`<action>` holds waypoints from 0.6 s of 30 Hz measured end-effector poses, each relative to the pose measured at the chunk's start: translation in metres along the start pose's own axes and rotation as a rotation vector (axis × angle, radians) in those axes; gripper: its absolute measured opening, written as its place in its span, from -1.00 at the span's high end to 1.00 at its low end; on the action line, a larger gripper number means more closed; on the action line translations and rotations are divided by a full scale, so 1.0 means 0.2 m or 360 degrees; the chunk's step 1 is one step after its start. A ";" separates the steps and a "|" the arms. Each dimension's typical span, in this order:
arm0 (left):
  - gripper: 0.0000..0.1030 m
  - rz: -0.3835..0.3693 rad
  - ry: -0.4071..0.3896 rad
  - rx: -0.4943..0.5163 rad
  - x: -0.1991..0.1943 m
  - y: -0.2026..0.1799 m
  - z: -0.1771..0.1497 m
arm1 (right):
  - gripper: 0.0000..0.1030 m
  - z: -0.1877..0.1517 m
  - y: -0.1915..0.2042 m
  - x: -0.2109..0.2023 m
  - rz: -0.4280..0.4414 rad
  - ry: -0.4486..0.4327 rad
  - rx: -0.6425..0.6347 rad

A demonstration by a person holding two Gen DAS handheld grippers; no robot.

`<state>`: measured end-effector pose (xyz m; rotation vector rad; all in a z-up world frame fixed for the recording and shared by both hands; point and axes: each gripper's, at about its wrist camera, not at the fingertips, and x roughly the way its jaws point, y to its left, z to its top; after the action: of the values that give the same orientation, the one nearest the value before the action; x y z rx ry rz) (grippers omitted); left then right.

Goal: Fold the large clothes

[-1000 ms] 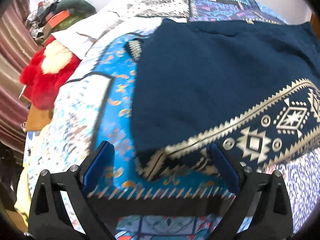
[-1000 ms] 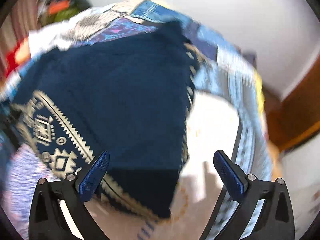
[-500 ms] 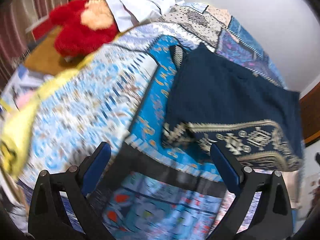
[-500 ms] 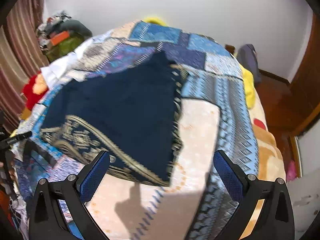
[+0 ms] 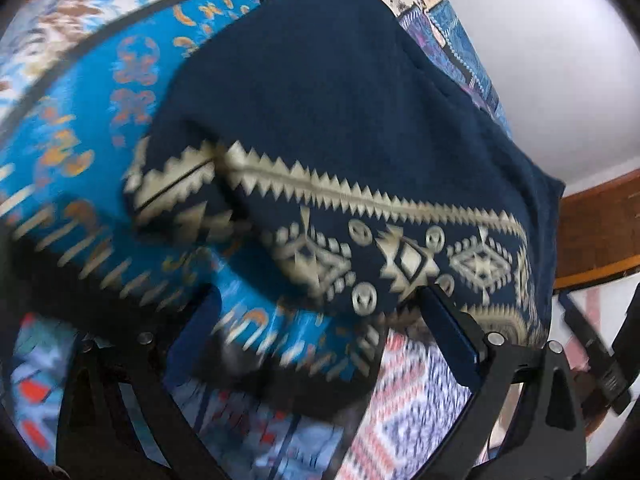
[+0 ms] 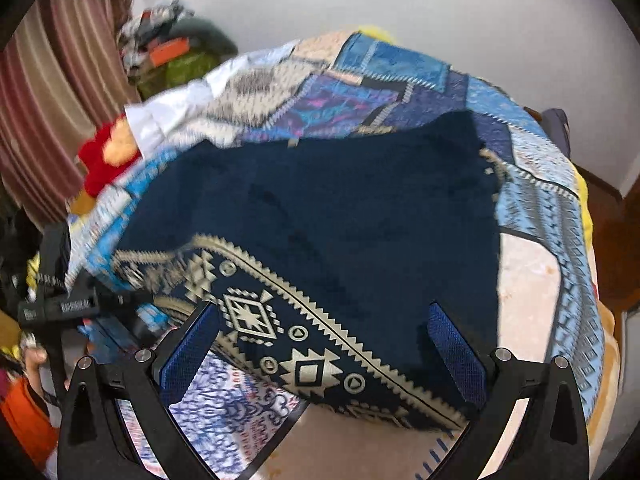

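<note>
Leftmost, beside the bed, hang striped curtains [image 6: 48, 92], with a red plush toy [image 6: 106, 156] at the mattress edge. Next, the left claw [image 5: 320, 328] stands wide open, gripping nothing, its blue pads [image 5: 450, 336] poised just over the near hem of the navy garment [image 5: 320, 92]. That garment, folded, with a cream geometric border along its near edge, lies flat on the patchwork bedspread [image 6: 400, 64]. Further right, the right claw [image 6: 320, 356] is likewise spread wide and empty, hovering above the garment's near right corner.
</note>
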<state>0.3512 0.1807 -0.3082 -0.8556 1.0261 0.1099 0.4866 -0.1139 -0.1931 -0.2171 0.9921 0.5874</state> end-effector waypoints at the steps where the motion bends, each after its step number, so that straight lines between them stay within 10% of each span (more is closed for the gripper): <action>1: -0.95 -0.0053 -0.0032 -0.0005 0.01 0.00 0.02 | -0.99 0.00 0.00 0.03 -0.0013 0.0021 -0.0017; 5: -0.86 -0.0159 -0.0084 -0.0028 0.07 -0.02 0.12 | -0.99 -0.05 -0.02 0.16 -0.0035 0.0114 -0.0053; 11: -0.20 -0.0087 -0.0197 -0.0067 0.10 -0.05 0.26 | -1.00 -0.06 -0.08 0.18 0.0020 0.0122 -0.0017; 14: 0.48 -0.0038 -0.0278 -0.0066 0.04 -0.06 0.31 | -0.99 -0.03 -0.08 0.17 0.0026 0.0122 -0.0007; 18: 0.68 0.0084 -0.0391 0.0073 -0.10 -0.16 0.31 | -0.99 0.03 -0.06 0.13 0.0044 0.0076 0.0000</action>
<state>0.3984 0.2073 -0.2598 -0.7526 0.8177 0.2299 0.5070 -0.1120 -0.2127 -0.2185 1.0428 0.6099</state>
